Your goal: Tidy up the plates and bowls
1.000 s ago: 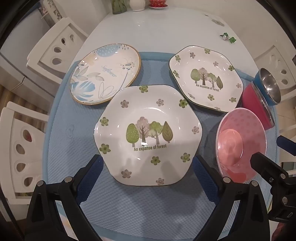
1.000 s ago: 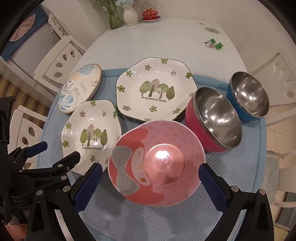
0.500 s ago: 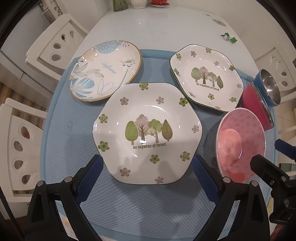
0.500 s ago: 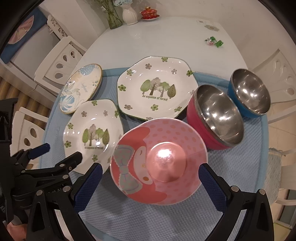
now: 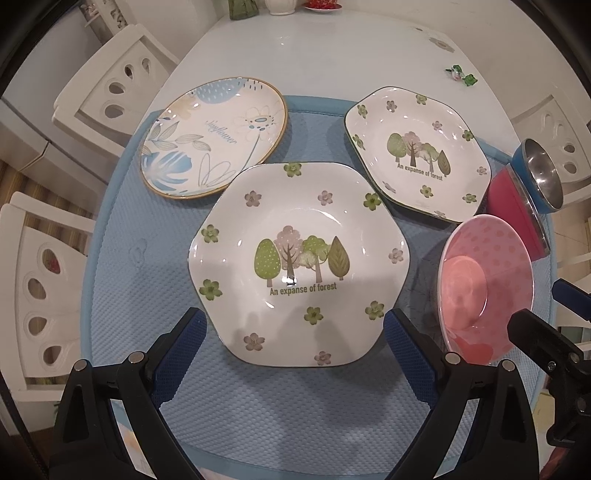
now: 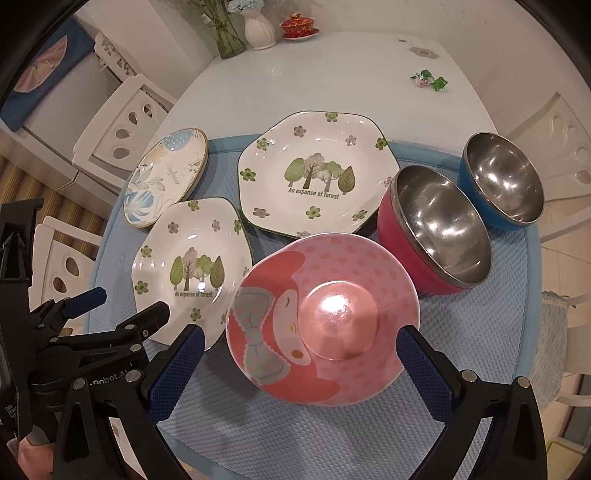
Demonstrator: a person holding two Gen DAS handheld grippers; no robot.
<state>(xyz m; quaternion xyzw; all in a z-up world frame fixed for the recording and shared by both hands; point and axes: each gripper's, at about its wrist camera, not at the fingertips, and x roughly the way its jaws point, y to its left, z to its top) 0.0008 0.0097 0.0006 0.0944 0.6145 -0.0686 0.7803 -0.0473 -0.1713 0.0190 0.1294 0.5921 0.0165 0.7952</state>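
A hexagonal forest plate (image 5: 295, 266) lies on the blue mat (image 5: 122, 295) right in front of my left gripper (image 5: 295, 350), which is open with its fingers flanking the plate's near edge. Behind lie a second forest plate (image 5: 417, 155) and an oval sunflower plate (image 5: 214, 136). My right gripper (image 6: 301, 365) is open, and the pink cartoon bowl (image 6: 321, 321) sits between its spread fingers. Beyond it stand a red steel-lined bowl (image 6: 439, 225) and a blue steel-lined bowl (image 6: 502, 177). The left gripper (image 6: 110, 317) also shows beside the near forest plate (image 6: 192, 266).
The mat covers the near end of a white table (image 6: 351, 74). A glass vase (image 6: 225, 33), a white vase (image 6: 260, 31), a red lidded cup (image 6: 299, 26) and a small green trinket (image 6: 428, 79) sit at the far end. White chairs (image 5: 110, 88) stand on both sides.
Both views have shifted only slightly, with the dishes staying in place. Both grippers stay open and hold nothing.
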